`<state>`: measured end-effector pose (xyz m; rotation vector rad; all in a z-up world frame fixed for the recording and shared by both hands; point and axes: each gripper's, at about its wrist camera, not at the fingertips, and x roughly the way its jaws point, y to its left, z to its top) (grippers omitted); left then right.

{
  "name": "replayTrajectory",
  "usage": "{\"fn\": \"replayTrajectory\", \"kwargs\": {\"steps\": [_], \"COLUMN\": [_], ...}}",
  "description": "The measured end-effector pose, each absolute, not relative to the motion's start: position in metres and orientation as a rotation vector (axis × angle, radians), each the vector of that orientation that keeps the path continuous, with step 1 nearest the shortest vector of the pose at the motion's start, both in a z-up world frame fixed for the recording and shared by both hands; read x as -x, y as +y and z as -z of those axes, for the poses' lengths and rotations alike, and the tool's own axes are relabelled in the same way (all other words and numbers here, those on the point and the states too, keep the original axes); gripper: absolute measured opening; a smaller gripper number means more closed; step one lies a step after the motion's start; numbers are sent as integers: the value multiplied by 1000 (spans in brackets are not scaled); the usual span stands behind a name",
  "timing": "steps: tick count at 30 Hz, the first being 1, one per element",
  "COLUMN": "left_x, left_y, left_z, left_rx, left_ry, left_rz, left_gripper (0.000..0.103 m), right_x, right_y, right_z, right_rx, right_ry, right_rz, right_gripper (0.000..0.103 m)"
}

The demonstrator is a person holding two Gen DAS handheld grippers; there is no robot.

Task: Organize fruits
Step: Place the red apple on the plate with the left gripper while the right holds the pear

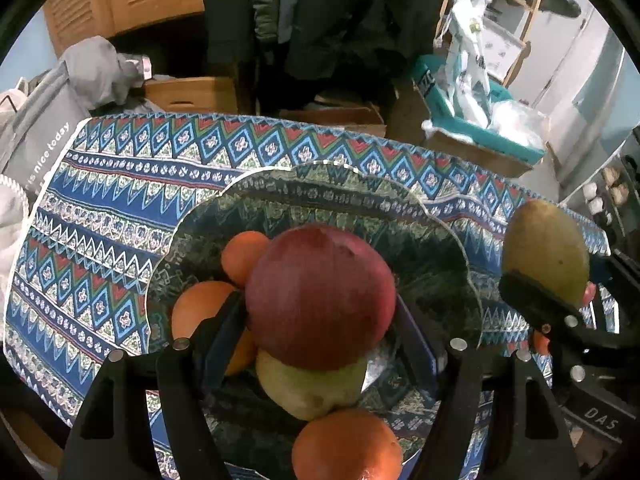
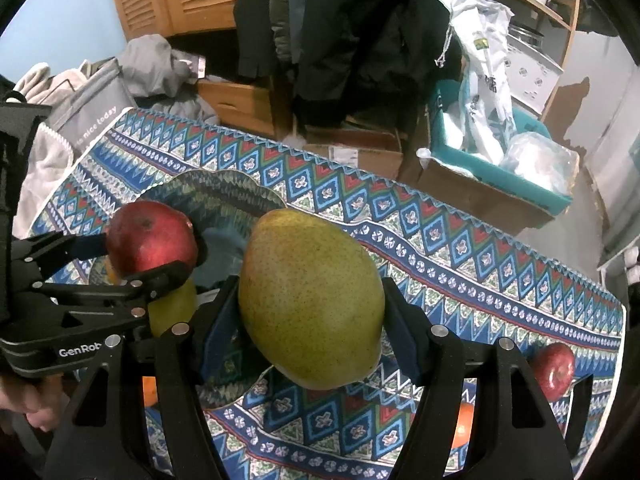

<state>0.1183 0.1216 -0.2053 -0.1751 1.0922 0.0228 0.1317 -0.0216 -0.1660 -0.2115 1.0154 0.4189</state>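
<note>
Left claw (image 1: 320, 320): clamped on red apple (image 1: 320, 296), over glass plate (image 1: 440, 264) | right claw (image 2: 310, 312): clamped on mango (image 2: 310, 300), over cloth (image 2: 460, 264), plate at its 10 o'clock | on plate: oranges (image 1: 244, 256), pear (image 1: 308, 388) | loose: second apple (image 2: 554, 368) at my 4 o'clock.

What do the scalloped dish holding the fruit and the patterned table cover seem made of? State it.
Scalloped dish: likely clear glass, glossy; the cover's pattern shows through it and its rim glints.
Patterned table cover: probably woven or printed fabric, matt; its zigzag-trimmed edge drapes softly.
</note>
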Motion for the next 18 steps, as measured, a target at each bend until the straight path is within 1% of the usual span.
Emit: {"fn": "replayTrajectory", "kwargs": {"steps": [5, 11, 18], "left_x": [-112, -103, -93], "left_y": [121, 130, 143], "left_z": [185, 190, 186], "left_rx": [123, 124, 142], "left_ry": [1015, 1061, 1053], "left_rz": [-38, -74, -103], "left_gripper": [74, 75, 75], "right_x": [-131, -127, -121], "right_y": [-20, -9, 10], "right_z": [167, 174, 186], "right_rx": [211, 240, 267], "right_ry": [1020, 1046, 1079], "right_rz": [-422, -452, -492], "right_gripper": [69, 69, 69]}}
